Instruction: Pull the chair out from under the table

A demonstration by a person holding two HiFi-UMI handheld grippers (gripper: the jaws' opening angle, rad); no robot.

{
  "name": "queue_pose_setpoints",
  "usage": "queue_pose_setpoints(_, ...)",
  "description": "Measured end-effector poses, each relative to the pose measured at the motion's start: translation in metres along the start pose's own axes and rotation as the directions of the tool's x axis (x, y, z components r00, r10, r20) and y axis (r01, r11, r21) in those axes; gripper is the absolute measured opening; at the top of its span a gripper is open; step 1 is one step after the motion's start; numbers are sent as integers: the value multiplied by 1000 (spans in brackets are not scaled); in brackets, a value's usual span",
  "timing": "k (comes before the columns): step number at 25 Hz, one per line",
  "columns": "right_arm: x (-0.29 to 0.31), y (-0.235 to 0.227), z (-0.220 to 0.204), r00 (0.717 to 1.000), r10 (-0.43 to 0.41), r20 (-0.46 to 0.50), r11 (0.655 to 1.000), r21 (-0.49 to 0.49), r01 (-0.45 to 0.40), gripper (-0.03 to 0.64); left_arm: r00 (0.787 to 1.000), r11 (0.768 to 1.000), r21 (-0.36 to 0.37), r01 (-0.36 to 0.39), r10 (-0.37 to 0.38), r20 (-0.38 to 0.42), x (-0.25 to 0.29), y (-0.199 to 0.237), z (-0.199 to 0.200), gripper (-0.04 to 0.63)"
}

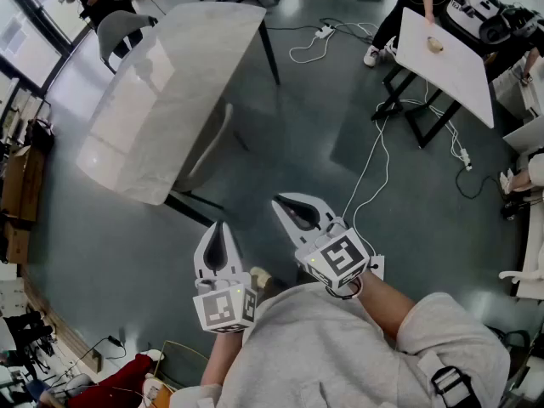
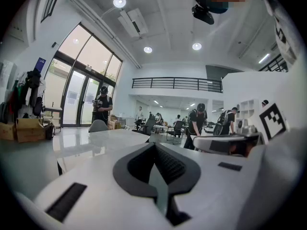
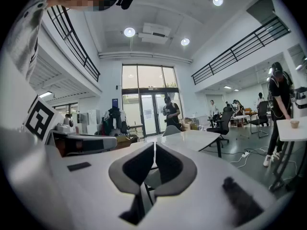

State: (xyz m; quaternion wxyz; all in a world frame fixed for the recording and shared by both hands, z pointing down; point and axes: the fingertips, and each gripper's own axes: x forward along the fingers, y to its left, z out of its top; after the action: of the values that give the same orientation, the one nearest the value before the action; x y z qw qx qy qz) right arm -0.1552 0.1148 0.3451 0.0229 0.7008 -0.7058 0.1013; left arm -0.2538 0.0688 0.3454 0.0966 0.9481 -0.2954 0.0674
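- The left gripper (image 1: 219, 228) is held in the air over the floor (image 1: 340, 143), off the near corner of the table (image 1: 161, 100). Its jaws are pressed together tip to tip and nothing is pinched between them, as is shown plainly in the left gripper view (image 2: 154, 146).
- The right gripper (image 1: 278, 202) is held just beside the left one and a little nearer to the table. Its jaws are likewise closed on each other with nothing between them (image 3: 154, 146).
- Both grippers are pointed toward the table and are kept apart from it. Neither is in contact with the chair (image 1: 214, 143).
- The chair, pale in colour, is tucked under the table's long edge on the right of the head view. Only its curved back is seen beside that edge; the seat is hidden beneath the top.
- The table's glossy pale top is seen beyond the jaws in both gripper views (image 2: 91, 140) (image 3: 192, 139).
- A grey chair (image 1: 119, 28) is placed at the table's far end.
- A white table (image 1: 459, 66) is seen at the upper right of the head view, with a small round object (image 1: 435, 44) lying near its far edge.
- A person (image 1: 408, 7) in dark clothes is stood at that far edge.
- White cables (image 1: 371, 155) are trailed across the floor between the two tables.
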Motion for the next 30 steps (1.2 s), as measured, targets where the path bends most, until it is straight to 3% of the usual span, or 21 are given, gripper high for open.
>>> queue_pose_setpoints(8, -4, 8, -11, 1000, -16, 3, 1000, -10, 16, 26, 1000, 1000, 4, 27, -27, -7, -6, 1, -5, 12)
queue_pose_setpoints(13, -5, 13, -18, 1000, -25, 10, 999, 47, 25, 26, 1000, 1000, 19, 15, -15, -18, -12, 11, -12, 12)
queue_pose_setpoints(17, 0, 23, -22, 1000, -16, -9, 996, 92, 16, 25, 999, 1000, 27, -12, 13, -35, -19, 25, -14, 12)
queue_pose_setpoints(30, 31, 83, -22, 999, 12, -35, 998, 69, -10, 25, 1000, 1000, -5, -27, 27, -12, -50, 83, -15, 12)
